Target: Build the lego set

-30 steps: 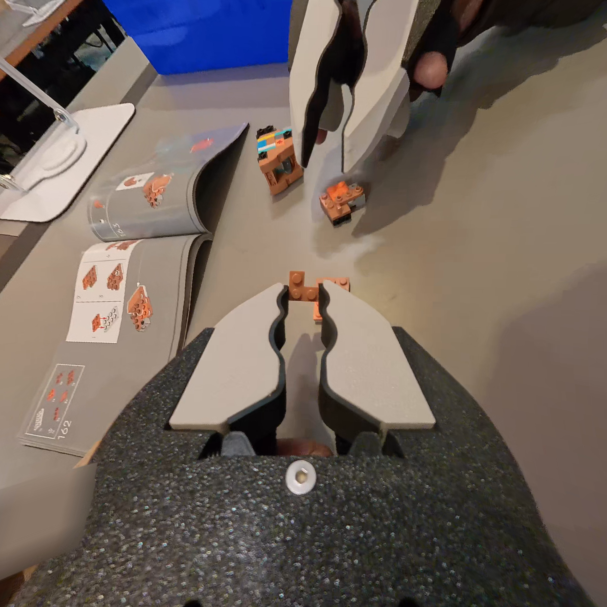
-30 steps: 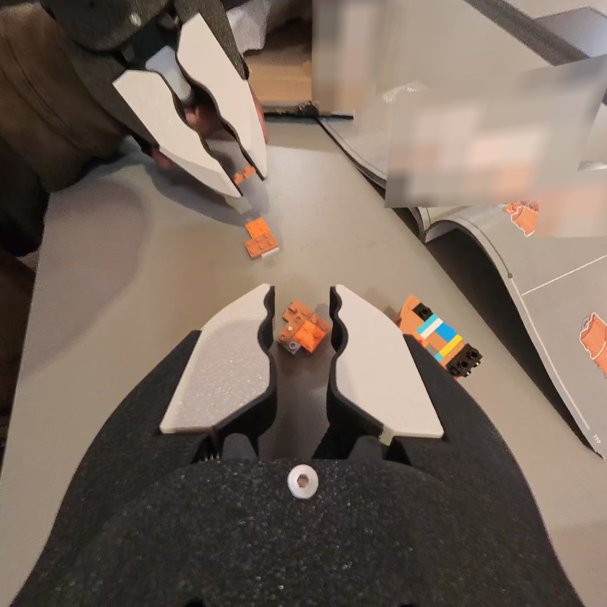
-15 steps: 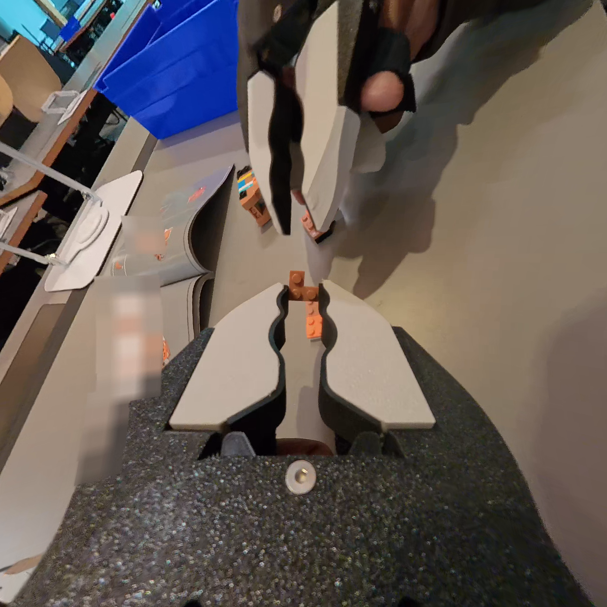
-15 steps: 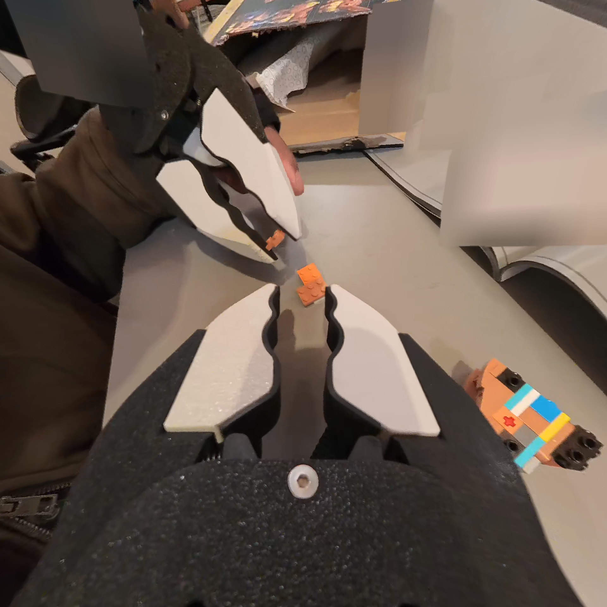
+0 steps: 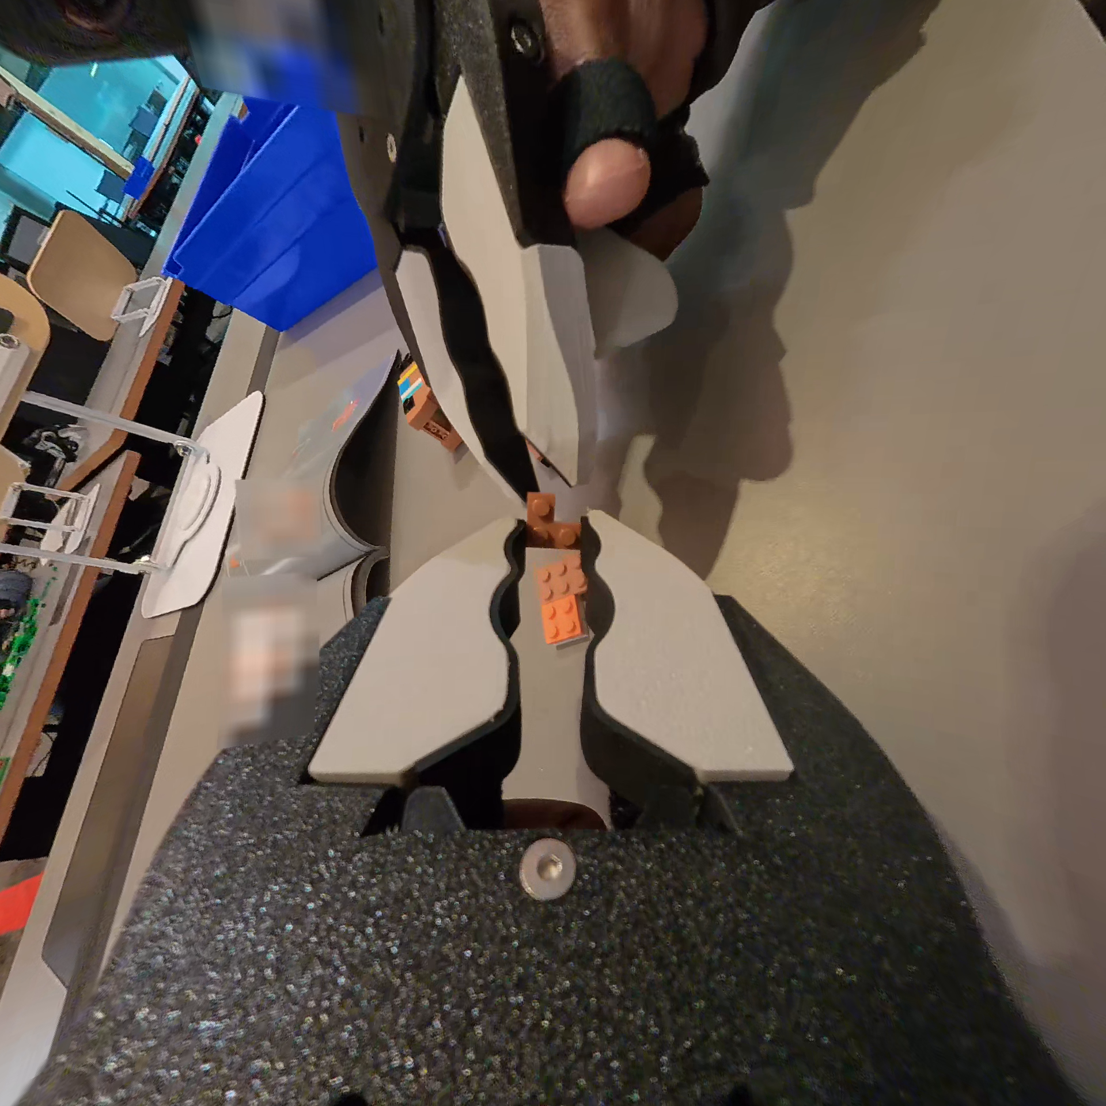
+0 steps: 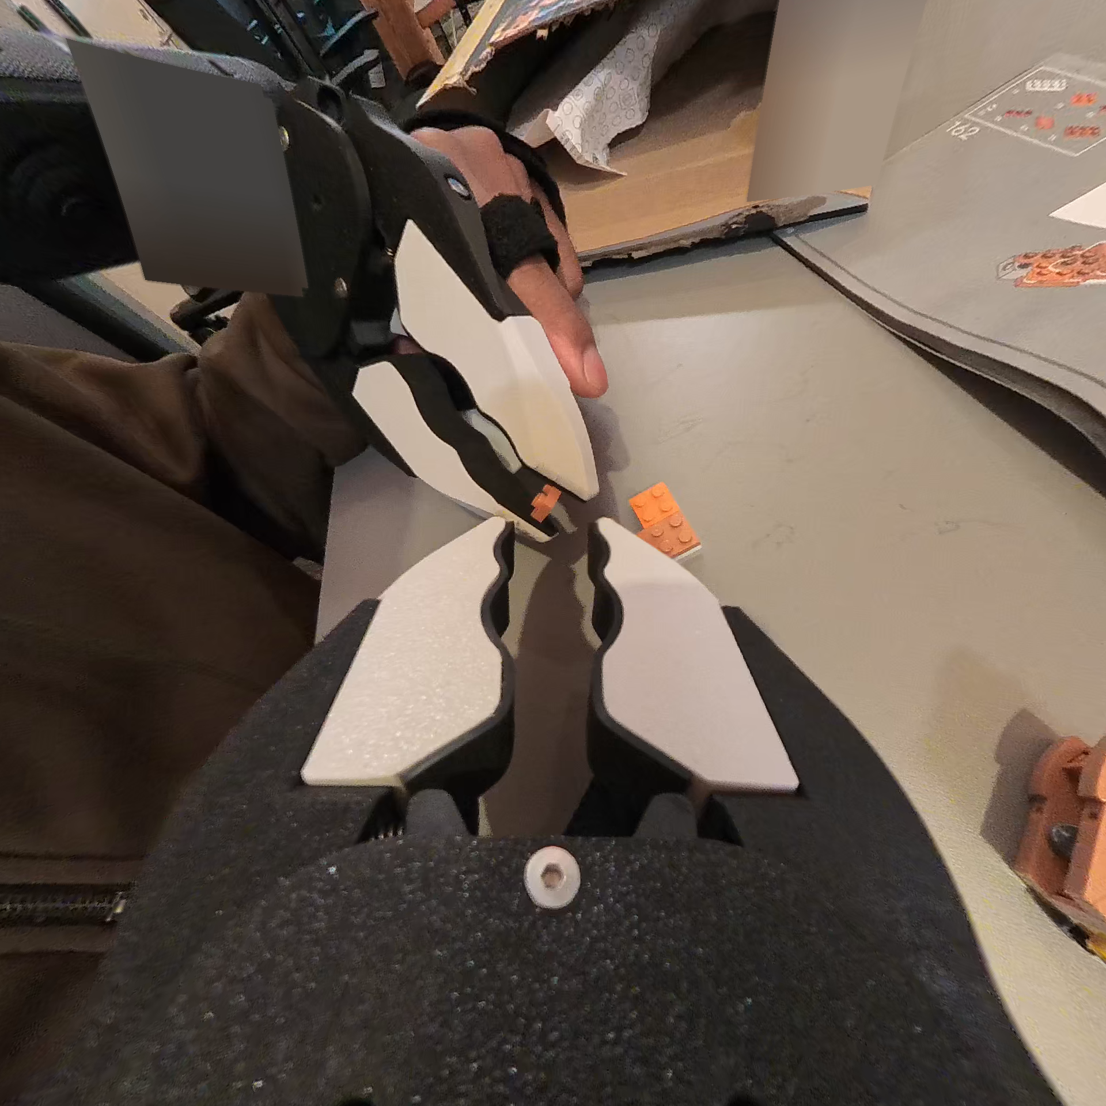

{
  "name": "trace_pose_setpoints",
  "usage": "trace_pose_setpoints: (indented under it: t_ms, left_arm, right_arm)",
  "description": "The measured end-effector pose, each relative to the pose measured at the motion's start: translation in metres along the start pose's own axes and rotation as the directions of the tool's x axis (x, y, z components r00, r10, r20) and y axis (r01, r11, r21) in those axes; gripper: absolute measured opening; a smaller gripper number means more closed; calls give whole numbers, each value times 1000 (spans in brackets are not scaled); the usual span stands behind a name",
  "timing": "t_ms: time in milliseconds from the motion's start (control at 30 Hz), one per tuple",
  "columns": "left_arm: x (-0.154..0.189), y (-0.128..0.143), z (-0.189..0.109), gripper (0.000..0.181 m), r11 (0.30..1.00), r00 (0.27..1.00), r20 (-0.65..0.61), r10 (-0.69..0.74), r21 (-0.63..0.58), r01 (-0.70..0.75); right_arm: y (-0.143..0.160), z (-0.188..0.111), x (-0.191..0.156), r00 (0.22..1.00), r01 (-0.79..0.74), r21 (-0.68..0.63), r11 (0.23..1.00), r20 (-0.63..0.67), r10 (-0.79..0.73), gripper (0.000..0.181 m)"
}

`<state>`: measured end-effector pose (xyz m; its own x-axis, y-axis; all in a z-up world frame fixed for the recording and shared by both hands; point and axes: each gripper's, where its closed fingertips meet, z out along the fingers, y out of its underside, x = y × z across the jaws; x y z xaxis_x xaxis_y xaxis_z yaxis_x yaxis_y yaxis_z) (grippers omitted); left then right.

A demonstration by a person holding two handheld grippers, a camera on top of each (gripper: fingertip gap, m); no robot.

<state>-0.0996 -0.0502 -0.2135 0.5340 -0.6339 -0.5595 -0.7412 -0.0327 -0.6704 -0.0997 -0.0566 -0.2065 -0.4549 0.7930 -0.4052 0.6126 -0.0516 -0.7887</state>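
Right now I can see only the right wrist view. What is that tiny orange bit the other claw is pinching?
Observer: The left wrist view shows it whole. The left claw grips a brown L-shaped plate with three studs facing the camera.
Operator: And the brown lump at my right edge?
Observer: It is a block model. From the left side you can see blue, white and yellow stripes on it.
Operator: Is there anything beyond the booklet?
Observer: Yes, past the open booklet stand blue bins, which your view misses entirely.
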Motion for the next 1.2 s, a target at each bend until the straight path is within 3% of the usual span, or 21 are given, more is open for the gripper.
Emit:
trace_pose_setpoints:
  t_ms: [1200]
  left_arm:
    - [-2,-3,3,17,997,996,50,79,-12,-78]
  right_arm:
    - [8,-2,6,999,-31,3,1000,-14,31,17]
